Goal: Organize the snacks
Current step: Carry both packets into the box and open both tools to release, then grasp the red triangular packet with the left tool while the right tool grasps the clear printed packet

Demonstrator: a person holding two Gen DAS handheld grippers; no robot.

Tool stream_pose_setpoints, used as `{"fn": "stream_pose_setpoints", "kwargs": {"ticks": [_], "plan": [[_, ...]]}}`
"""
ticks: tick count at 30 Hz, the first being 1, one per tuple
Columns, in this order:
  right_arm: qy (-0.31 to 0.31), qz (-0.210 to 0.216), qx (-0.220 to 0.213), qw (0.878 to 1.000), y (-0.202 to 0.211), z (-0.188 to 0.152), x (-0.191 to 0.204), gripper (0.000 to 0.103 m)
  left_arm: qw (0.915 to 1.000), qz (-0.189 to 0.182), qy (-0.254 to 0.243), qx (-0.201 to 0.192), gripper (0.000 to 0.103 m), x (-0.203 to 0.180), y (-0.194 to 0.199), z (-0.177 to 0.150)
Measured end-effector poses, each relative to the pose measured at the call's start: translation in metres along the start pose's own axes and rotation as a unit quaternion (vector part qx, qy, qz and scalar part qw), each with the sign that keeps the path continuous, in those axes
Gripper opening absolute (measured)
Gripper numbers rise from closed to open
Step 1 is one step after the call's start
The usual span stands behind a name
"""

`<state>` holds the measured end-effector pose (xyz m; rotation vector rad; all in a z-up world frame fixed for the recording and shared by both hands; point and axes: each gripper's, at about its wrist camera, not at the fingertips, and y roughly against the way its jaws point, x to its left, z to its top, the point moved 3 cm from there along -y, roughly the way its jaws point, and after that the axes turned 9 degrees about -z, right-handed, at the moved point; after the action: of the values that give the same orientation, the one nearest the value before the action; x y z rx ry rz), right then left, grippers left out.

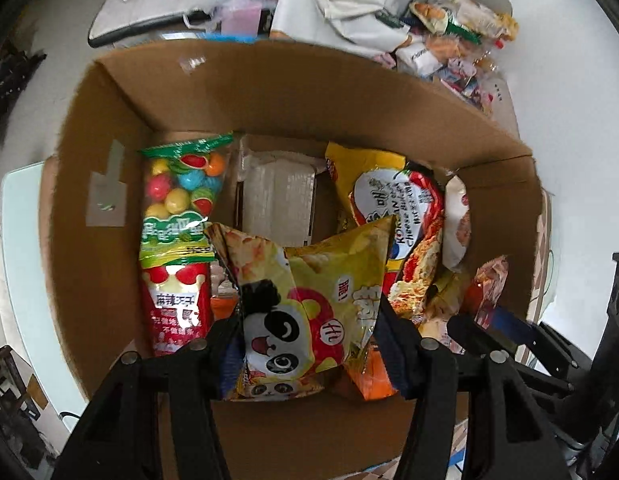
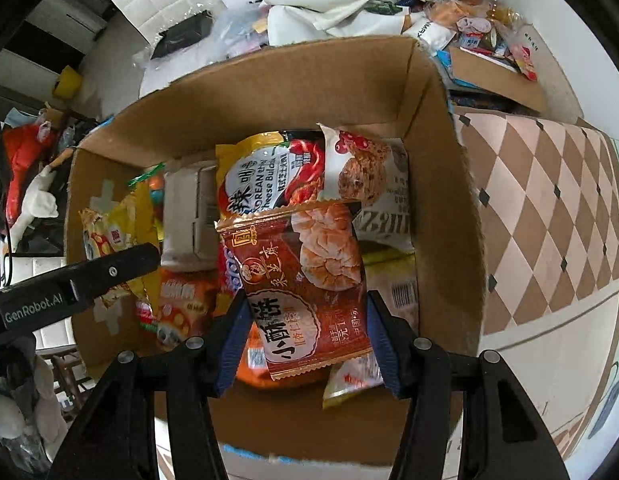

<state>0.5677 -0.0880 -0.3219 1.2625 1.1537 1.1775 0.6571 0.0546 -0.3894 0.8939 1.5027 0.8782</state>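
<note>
Cardboard box (image 1: 269, 92), brown and matte, sits open-topped below both grippers, packed with glossy crinkled packets: clear gumball bag (image 1: 181, 184) far left, red noodle packet (image 1: 405, 216) far right. Left gripper (image 1: 305, 344) clamps a puffy yellow panda snack bag (image 1: 305, 304) over the box's near-left part. Right gripper (image 2: 305, 336) pinches a flat rust-red pastry packet (image 2: 305, 280) with a serrated edge over the near-right part, beside a white cookie packet (image 2: 365, 168).

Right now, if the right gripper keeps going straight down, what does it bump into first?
Probably the orange packet lying in the cardboard box, right under the pastry packet it's holding. Depth is hard to judge.
</note>
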Motion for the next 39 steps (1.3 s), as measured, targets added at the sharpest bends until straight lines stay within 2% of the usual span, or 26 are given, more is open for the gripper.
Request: {"fn": "stream_pose_setpoints", "kwargs": {"ticks": [2,4,5,6,8,18,23,27,33,39], "plan": [[0.006,0.002,0.012,1.000,-0.007,0.005,0.003,0.060,0.9996,-0.015,0.012,0.021,0.057,0.002,-0.010,-0.001],[0.007,-0.004,0.030,1.000,-0.015,0.008,0.004,0.067,0.9992,-0.019,0.015,0.031,0.072,0.003,-0.017,-0.002],[0.007,-0.005,0.039,0.999,-0.019,0.009,0.004,0.084,0.9993,-0.016,0.014,0.030,0.076,0.003,-0.017,-0.002],[0.009,-0.006,0.037,0.999,-0.019,0.009,0.004,0.095,0.9995,-0.010,0.013,0.029,0.081,0.004,-0.019,-0.003],[0.020,-0.019,0.029,0.999,-0.019,0.008,0.006,0.095,0.9995,-0.003,0.014,0.028,0.082,0.005,-0.019,-0.006],[0.026,-0.027,0.011,0.999,-0.002,-0.006,0.003,0.095,0.9984,0.049,-0.017,-0.023,0.083,-0.003,0.009,-0.033],[0.030,-0.042,-0.033,0.998,0.025,-0.023,0.000,0.095,0.9908,0.101,-0.050,-0.076,0.083,-0.014,0.030,-0.062],[0.026,-0.049,-0.062,0.996,0.044,-0.043,-0.005,0.095,0.9877,0.097,-0.053,-0.110,0.083,-0.016,0.046,-0.089],[0.029,-0.060,-0.097,0.993,0.071,-0.077,-0.013,0.095,0.9772,0.110,-0.069,-0.168,0.083,-0.033,0.075,-0.133],[0.022,-0.054,-0.127,0.990,0.105,-0.114,-0.020,0.095,0.9746,0.095,-0.068,-0.191,0.083,-0.049,0.099,-0.175]]}}
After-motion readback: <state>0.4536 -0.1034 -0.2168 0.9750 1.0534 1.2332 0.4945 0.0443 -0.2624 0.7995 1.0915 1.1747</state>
